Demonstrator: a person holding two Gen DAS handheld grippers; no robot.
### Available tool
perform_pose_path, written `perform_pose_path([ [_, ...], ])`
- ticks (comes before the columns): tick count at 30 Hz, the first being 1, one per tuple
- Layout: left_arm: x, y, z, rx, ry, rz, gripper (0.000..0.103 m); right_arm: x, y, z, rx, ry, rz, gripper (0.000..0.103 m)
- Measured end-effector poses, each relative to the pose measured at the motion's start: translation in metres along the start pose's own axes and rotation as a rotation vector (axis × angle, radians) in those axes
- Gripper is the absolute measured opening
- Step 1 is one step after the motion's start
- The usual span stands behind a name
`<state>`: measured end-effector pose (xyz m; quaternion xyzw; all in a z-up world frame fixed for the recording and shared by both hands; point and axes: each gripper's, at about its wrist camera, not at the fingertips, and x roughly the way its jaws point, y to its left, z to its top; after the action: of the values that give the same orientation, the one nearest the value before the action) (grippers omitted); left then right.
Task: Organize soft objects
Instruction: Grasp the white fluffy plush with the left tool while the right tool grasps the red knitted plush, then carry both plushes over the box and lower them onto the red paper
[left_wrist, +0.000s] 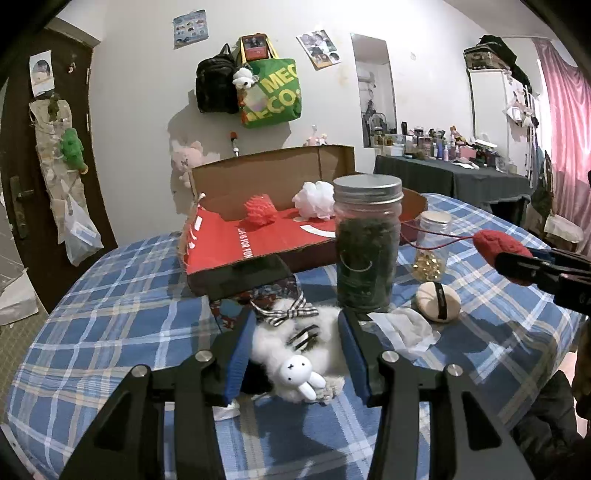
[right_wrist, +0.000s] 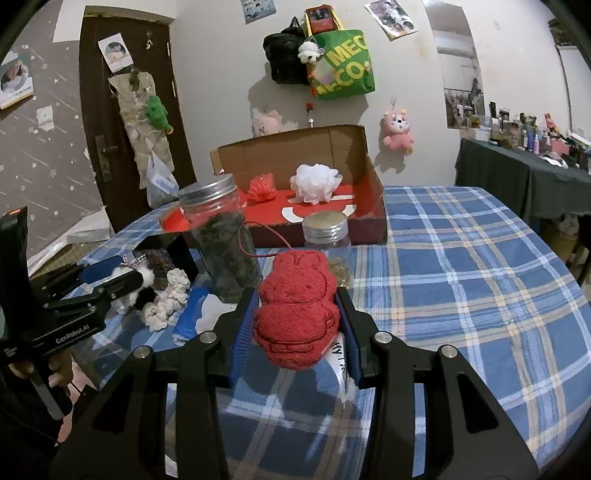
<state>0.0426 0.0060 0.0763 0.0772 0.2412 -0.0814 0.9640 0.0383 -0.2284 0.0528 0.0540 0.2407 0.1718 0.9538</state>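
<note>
Hiding table – white plush, red plush

Black gripper; blue pads

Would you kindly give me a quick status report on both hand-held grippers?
Left hand-held gripper shut on white fluffy toy. Right hand-held gripper shut on red plush. Box ahead; tall jar and small jar between.
</note>
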Motion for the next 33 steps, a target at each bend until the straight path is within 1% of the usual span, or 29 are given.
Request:
perform_pose_path([
  [6, -0.006, 0.008, 0.009, -0.009, -0.018, 0.016, 0.049, -0.009, -0.004, 0.012, 0.018, -0.037, -0.017, 0.04],
  [15, 0.0, 0.031, 0.024, -0.034, -0.013, 0.039, 0.049, -0.013, -0.017, 0.034, 0.038, -0.071, -0.054, 0.04],
  [23, 0.016, 0.051, 0.037, -0.04, 0.015, 0.041, 0.049, 0.004, -0.023, 0.052, 0.032, -0.056, -0.064, 0.04],
  [33, 0.044, 0.068, 0.058, -0.047, 0.056, -0.011, 0.049, 0.04, -0.029, 0.079, 0.014, -0.015, -0.04, 0.04],
])
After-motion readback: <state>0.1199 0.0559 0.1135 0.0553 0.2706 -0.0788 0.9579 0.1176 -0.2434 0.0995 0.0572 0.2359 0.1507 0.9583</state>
